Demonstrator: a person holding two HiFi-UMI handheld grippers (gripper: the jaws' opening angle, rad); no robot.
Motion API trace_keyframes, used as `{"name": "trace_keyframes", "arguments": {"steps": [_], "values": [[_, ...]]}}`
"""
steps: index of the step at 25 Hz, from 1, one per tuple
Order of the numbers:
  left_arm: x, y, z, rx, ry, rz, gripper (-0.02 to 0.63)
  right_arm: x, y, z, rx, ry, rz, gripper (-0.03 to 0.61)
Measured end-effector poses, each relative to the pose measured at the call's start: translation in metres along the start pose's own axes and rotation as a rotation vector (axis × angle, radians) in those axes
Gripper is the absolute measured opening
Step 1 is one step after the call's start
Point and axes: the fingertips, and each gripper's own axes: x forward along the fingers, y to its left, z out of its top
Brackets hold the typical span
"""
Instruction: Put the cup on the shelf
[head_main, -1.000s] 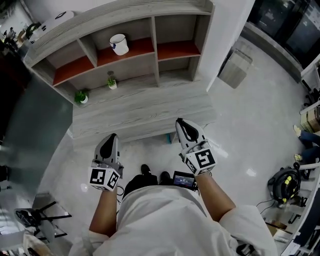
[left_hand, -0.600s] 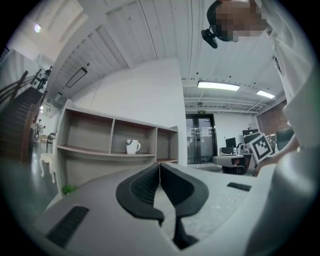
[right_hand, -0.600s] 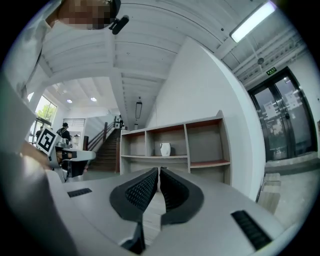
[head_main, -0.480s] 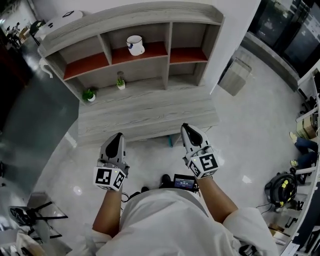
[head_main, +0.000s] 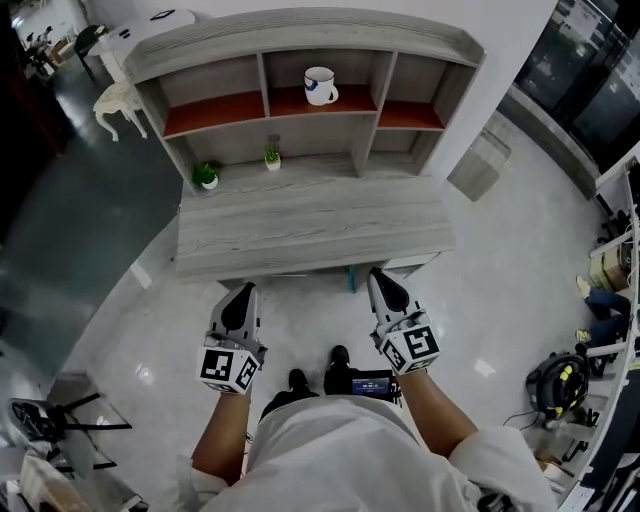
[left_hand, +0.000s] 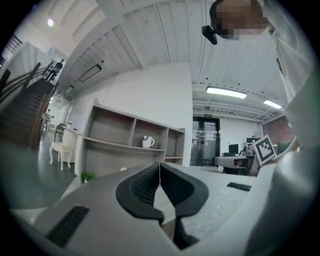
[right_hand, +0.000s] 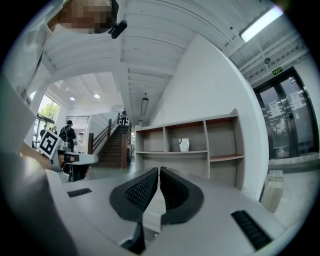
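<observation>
White cup (head_main: 320, 86) stands in the middle upper bay of the shelf (head_main: 300, 30) at twelve o'clock, well apart from the left tool (head_main: 240, 297) and right tool (head_main: 379, 288), both pressed together and empty, so a careless reach could topple it.

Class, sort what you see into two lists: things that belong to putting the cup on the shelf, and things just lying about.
Belongs to the job:
cup, standing in the upper middle compartment
shelf
left tool, shut, empty
right tool, shut, empty

Just lying about:
larger potted plant
smaller potted plant
white chair
low bench
</observation>
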Motion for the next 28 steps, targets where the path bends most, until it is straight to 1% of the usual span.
{"name": "trace_keyframes", "arguments": {"steps": [3, 5, 7, 9, 12, 14, 18, 23, 28], "values": [[-0.013, 0.0, -0.008, -0.008, 0.012, -0.012, 0.014, -0.006, 0.015, -0.002, 0.003, 0.003, 0.008, 0.039], [-0.018, -0.003, -0.01, -0.014, 0.017, -0.01, 0.014, -0.009, 0.021, 0.001, 0.006, -0.006, 0.04, 0.038], [-0.022, -0.01, -0.011, -0.017, 0.021, -0.006, 0.014, -0.013, 0.021, 0.002, 0.052, -0.006, 0.066, 0.035], [-0.024, -0.016, -0.008, -0.015, 0.02, 0.007, 0.014, -0.017, 0.017, 0.004, 0.091, -0.004, 0.072, 0.035], [-0.028, -0.028, -0.002, -0.013, 0.006, 0.042, 0.014, -0.026, 0.01, 0.012, 0.05, -0.016, 0.079, 0.035], [-0.027, -0.043, 0.003, 0.007, -0.003, 0.042, 0.014, -0.037, 0.002, 0.015, 0.017, -0.028, 0.087, 0.035], [-0.022, -0.071, 0.006, 0.028, -0.009, 0.039, 0.014, -0.058, -0.018, 0.019, -0.012, -0.049, 0.109, 0.029], [-0.012, -0.089, -0.005, 0.028, 0.005, 0.043, 0.014, -0.07, -0.047, 0.014, -0.011, -0.052, 0.081, 0.029], [-0.006, -0.102, -0.003, 0.033, -0.007, 0.04, 0.014, -0.074, -0.056, 0.007, 0.003, -0.039, 0.091, 0.029]]}}
